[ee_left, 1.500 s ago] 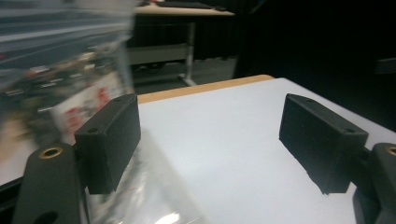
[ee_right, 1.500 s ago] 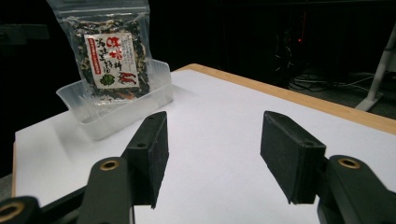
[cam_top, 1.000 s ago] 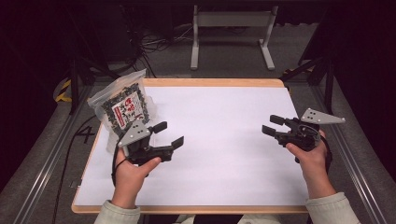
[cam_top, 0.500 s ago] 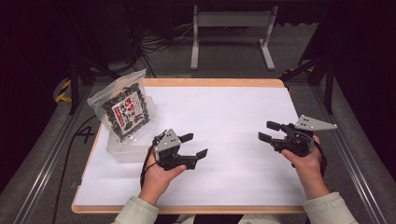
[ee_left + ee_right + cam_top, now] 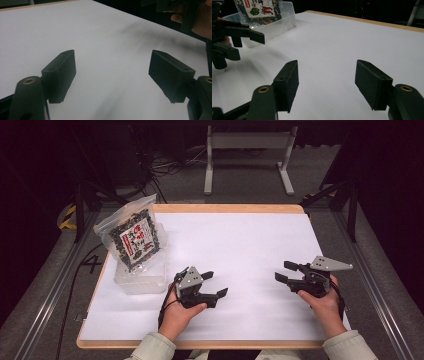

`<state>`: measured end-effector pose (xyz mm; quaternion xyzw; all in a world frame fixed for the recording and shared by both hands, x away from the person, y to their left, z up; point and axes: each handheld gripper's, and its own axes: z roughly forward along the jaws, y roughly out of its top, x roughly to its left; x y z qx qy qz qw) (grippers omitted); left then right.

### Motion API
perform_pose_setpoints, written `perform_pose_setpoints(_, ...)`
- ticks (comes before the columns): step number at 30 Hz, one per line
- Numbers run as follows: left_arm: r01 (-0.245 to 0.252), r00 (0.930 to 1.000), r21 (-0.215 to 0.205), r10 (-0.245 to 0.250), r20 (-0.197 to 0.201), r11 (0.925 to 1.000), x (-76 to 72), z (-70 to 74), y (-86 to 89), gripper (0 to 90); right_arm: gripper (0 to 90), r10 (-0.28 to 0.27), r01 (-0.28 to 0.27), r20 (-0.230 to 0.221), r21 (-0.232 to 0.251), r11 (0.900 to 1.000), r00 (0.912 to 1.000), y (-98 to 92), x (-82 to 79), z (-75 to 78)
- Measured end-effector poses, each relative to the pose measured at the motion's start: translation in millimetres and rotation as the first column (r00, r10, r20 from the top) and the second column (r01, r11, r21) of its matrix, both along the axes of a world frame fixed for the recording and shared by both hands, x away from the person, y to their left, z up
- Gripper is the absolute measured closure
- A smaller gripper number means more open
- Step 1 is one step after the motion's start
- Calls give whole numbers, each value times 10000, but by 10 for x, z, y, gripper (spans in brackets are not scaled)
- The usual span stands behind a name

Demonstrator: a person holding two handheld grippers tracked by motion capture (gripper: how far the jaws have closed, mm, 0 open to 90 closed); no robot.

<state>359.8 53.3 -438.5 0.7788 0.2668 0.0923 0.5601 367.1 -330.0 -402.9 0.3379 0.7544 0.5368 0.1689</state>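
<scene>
A clear bag of dark dried food with a red and white label stands upright in a clear plastic tub at the table's left side; both also appear in the right gripper view, bag and tub. My left gripper is low over the white sheet to the right of the tub, open, with nothing between its jaws. My right gripper hovers at the right, pointing left toward it. Its jaws have just been opening and hold nothing.
A white sheet covers the wood-edged table. A metal stand and cables lie on the floor behind. Rails run along both sides of the table.
My left hand has moved right, away from the bag, and down toward the sheet. My right hand has sunk a little toward the table.
</scene>
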Motion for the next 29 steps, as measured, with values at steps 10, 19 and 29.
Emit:
perform_pose_setpoints(10, 292, 9994, 201, -288, -196, 9994, -25, -70, -78, 224, 361, -123, 107, -334, -477, 9988, 9994, 24, -42, -211)
perform_pose_setpoints(19, 597, 9972, 258, -585, -456, 9979, -36, -133, -158, 223, 369, -438, 406, -394, -779, 9961, 9983, 63, -54, -329)
perform_pose_setpoints(29, 422, 9982, 279, -409, -442, 9987, -42, -130, -150, 226, 370, -602, 571, -346, -849, 9948, 9976, 67, -58, -370)
